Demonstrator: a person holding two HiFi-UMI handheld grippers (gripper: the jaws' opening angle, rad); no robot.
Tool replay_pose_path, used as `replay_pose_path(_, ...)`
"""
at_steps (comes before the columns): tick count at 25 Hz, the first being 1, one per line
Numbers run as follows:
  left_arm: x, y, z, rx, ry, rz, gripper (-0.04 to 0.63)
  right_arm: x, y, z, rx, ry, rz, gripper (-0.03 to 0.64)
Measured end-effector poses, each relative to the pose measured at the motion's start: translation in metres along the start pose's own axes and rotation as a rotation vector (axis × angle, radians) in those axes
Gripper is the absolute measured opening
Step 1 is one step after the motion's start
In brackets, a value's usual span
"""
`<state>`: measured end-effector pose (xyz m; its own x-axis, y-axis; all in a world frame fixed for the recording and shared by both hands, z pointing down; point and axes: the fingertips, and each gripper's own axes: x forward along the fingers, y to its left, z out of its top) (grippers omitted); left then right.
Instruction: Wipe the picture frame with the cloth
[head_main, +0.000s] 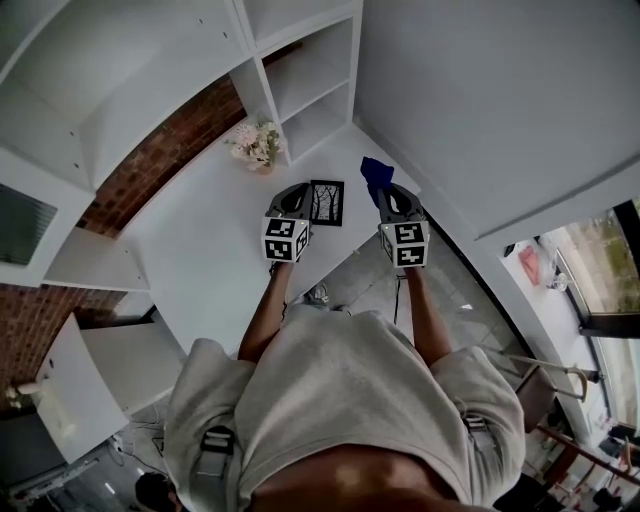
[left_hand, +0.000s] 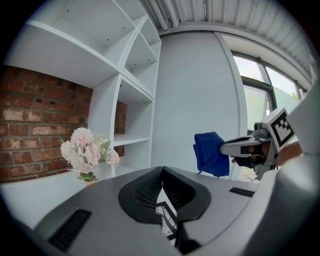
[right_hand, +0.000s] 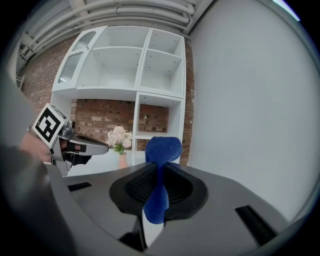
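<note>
In the head view a black picture frame (head_main: 327, 203) with a tree print is above the white table (head_main: 215, 235). My left gripper (head_main: 297, 197) is shut on its left edge. In the left gripper view a strip of the frame (left_hand: 168, 218) shows between the closed jaws of the left gripper (left_hand: 162, 172). The blue cloth (head_main: 374, 172) hangs bunched from my right gripper (head_main: 388, 193), just right of the frame and apart from it. In the right gripper view the cloth (right_hand: 161, 150) is pinched in the right gripper (right_hand: 160, 169) and sticks up above it.
A vase of pink flowers (head_main: 256, 145) stands at the back of the table beside white shelves (head_main: 300, 80). A brick wall (head_main: 160, 160) runs behind. A plain white wall (head_main: 480, 100) is close on the right. The table's front edge (head_main: 330, 265) lies under my hands.
</note>
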<state>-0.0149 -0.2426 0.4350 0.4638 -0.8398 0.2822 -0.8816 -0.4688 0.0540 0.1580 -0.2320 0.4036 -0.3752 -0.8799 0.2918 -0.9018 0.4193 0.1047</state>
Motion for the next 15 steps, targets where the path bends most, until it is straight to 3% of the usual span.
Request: replay_pose_path(15, 0.000, 0.002, 0.013, 0.006, -0.028, 0.011, 0.017, -0.004, -0.008, 0.000, -0.001, -0.005, -0.020, 0.058)
